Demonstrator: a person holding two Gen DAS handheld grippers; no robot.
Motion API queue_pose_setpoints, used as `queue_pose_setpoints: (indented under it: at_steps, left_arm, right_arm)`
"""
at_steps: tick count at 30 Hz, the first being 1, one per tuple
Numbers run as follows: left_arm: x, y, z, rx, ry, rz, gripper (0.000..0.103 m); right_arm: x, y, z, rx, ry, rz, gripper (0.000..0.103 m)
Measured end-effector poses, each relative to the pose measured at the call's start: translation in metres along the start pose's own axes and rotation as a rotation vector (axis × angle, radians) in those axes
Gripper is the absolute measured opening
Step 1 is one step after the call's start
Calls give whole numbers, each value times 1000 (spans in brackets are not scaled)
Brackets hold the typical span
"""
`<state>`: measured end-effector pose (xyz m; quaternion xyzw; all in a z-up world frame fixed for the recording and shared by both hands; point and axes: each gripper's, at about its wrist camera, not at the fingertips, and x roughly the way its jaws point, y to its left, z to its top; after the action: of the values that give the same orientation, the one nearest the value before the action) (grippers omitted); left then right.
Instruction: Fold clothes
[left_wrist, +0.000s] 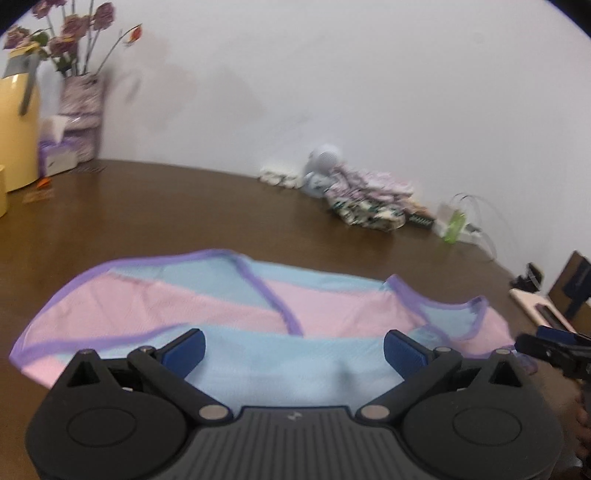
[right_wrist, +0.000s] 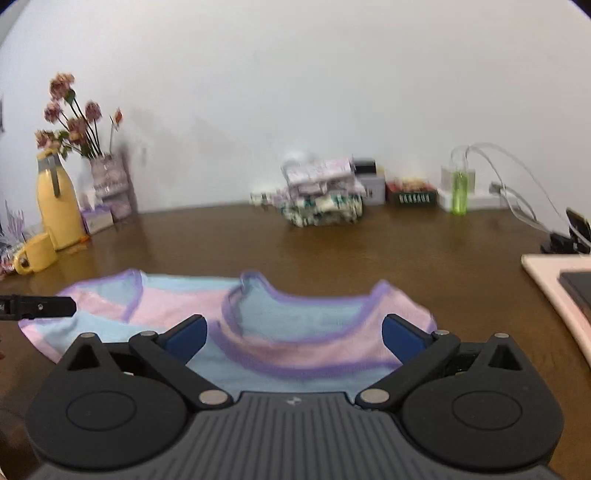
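A small pink and light-blue striped top with purple trim (left_wrist: 236, 306) lies flat on the brown table (left_wrist: 184, 206), partly folded over itself. My left gripper (left_wrist: 294, 350) hovers over its near edge, jaws wide open, nothing between the blue pads (left_wrist: 188, 350). In the right wrist view the same top (right_wrist: 288, 325) shows its neckline toward me. My right gripper (right_wrist: 291, 334) is open above that end, its pads (right_wrist: 400, 338) clear of the cloth. Each gripper's tip shows at the other view's edge.
A stack of folded patterned clothes (right_wrist: 321, 199) sits at the back by the wall. A yellow jug (right_wrist: 59, 210), a vase of flowers (right_wrist: 107, 184) and a tissue box stand at the back left. A green bottle (right_wrist: 459, 192), cables and a pale board (right_wrist: 554, 280) are on the right.
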<state>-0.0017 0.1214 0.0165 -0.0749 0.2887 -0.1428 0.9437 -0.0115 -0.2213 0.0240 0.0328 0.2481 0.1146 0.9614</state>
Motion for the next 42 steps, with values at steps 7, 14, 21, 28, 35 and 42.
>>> queue_pose_setpoints:
  at_steps: [7, 14, 21, 28, 35, 42]
  left_arm:
    - [-20, -7, -11, 0, -5, 11, 103]
    - [-43, -6, -27, -9, -1, 32, 103]
    - [-56, -3, -32, -16, -15, 31, 103]
    - [-56, 10, -16, 21, -16, 29, 103]
    - [-43, 14, 56, 419, -35, 17, 103]
    - [41, 7, 115, 662, 158, -100, 99]
  right_arm:
    - [-9, 1, -12, 6, 57, 61, 103]
    - [-30, -1, -23, 58, 110, 12, 103]
    - [-40, 11, -28, 23, 132, 19, 103]
    - [-50, -2, -15, 12, 20, 71, 103]
    - [-52, -30, 53, -268, -63, 246, 103]
    - [45, 4, 130, -539, 221, 396, 102]
